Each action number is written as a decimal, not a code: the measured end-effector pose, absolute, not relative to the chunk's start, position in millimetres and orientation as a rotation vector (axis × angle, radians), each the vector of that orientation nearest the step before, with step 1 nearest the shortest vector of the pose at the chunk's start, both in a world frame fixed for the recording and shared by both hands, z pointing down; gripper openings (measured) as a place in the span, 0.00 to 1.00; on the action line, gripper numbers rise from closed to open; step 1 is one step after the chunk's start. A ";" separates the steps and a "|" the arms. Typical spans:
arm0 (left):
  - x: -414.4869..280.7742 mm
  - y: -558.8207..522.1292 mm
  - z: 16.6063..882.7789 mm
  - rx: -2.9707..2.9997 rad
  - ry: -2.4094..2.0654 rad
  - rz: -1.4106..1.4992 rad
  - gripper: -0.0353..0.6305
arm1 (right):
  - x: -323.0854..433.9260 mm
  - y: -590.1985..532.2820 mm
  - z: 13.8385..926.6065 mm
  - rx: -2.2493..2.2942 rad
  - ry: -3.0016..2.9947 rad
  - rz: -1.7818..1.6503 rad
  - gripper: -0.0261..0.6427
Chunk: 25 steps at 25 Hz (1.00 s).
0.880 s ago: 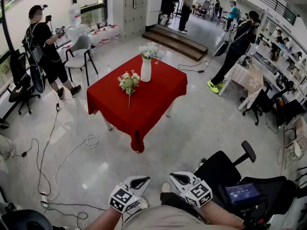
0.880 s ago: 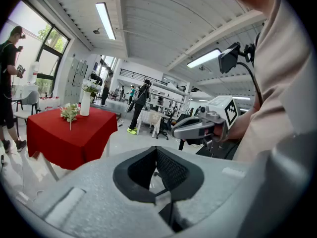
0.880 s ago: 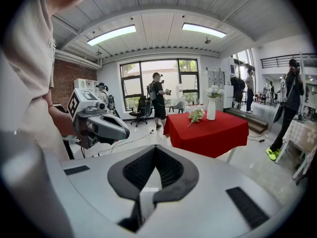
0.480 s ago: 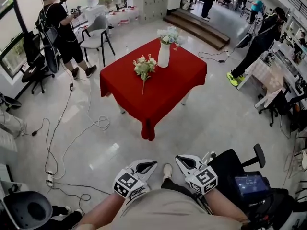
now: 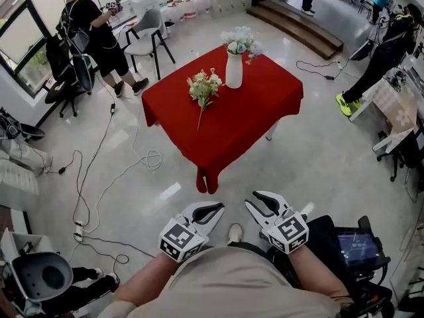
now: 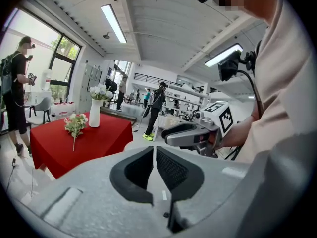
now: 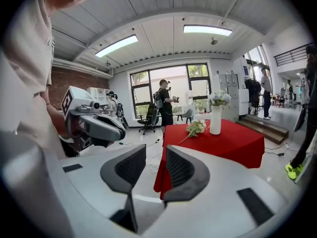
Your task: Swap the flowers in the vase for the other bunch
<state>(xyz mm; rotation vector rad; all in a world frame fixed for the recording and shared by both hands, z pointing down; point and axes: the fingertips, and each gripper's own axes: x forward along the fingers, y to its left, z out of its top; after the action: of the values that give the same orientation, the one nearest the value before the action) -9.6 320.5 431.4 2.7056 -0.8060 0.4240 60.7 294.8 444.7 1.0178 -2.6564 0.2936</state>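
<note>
A white vase [image 5: 234, 70] with pale flowers [image 5: 240, 40] stands on the far side of a red-clothed table [image 5: 245, 118]. A second bunch [image 5: 205, 87] lies flat on the cloth to the vase's left. Both grippers are held low in front of the person, well short of the table. My left gripper [image 5: 213, 209] is shut, its tips touching with nothing between them [image 6: 156, 150]. My right gripper [image 5: 260, 199] is open by a narrow gap and holds nothing [image 7: 156, 152]. The vase [image 7: 215, 119] and the loose bunch [image 7: 196, 128] show beyond its jaws.
Cables [image 5: 99, 177] trail over the floor left of the table. A person [image 5: 93, 32] and a grey chair [image 5: 147, 35] stand at the back left. A black office chair [image 5: 358, 250] is close on the right; steps [image 5: 298, 22] and more people lie beyond.
The table has come nearer and sits lower in the head view. Both grippers have risen a little in the picture; their jaws look the same as before.
</note>
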 end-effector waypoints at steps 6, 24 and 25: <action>18.5 282.8 426.2 2.671 -0.854 0.428 0.06 | 91.7 250.5 451.4 0.999 -2.675 0.332 0.24; 1.3 103.1 418.3 2.728 -0.720 0.351 0.06 | 91.7 24.4 441.2 1.243 -2.571 0.324 0.42; -3.9 95.0 417.1 2.736 -0.718 0.349 0.06 | 91.1 8.5 438.7 1.271 -2.566 0.313 0.44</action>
<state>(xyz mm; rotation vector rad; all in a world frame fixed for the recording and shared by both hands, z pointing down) -3.9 95.0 417.1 2.7362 -0.7183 0.3494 91.1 8.5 438.7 1.2713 -2.5658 0.3132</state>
